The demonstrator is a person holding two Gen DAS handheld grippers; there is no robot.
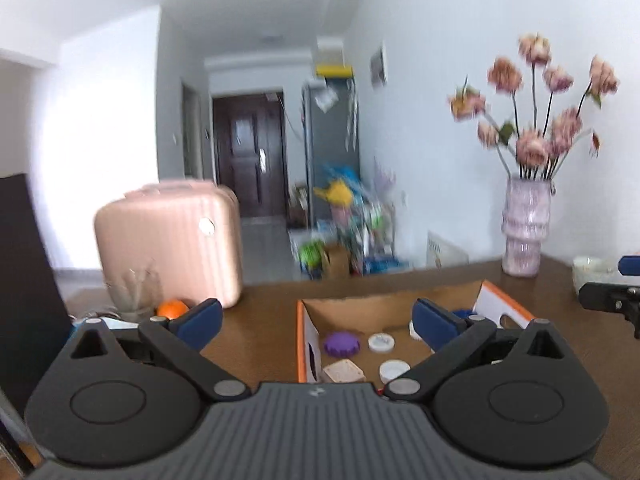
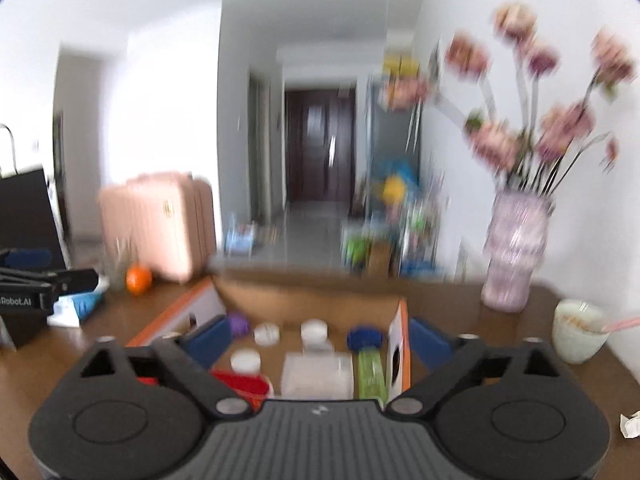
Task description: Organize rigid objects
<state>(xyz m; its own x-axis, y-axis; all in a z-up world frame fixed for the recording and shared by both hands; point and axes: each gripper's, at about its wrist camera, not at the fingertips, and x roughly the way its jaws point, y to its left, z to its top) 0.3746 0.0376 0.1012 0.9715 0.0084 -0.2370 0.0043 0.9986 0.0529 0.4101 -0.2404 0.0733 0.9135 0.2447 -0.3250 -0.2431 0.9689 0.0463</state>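
An open cardboard box [image 1: 360, 307] with orange and white sides sits on the brown table [image 1: 264, 320]. Inside lie a purple cap [image 1: 342, 344], white caps [image 1: 381, 342] and a beige block [image 1: 344, 372]. The right wrist view shows the same box [image 2: 304, 300] with white caps [image 2: 266, 333], a blue cap [image 2: 364, 338], a green item [image 2: 370, 374], a clear case [image 2: 318, 374] and a red piece [image 2: 242, 384]. My left gripper [image 1: 318, 322] is open and empty above the box's left wall. My right gripper [image 2: 320, 340] is open and empty over the box.
A lilac vase [image 1: 525, 228] of pink flowers stands at the table's back right, with a white bowl [image 2: 578, 330] beside it. An orange [image 1: 172, 308], a glass [image 1: 134, 292] and a pink suitcase [image 1: 168, 240] are at the left. Crumpled paper [image 2: 631, 424] lies at the right edge.
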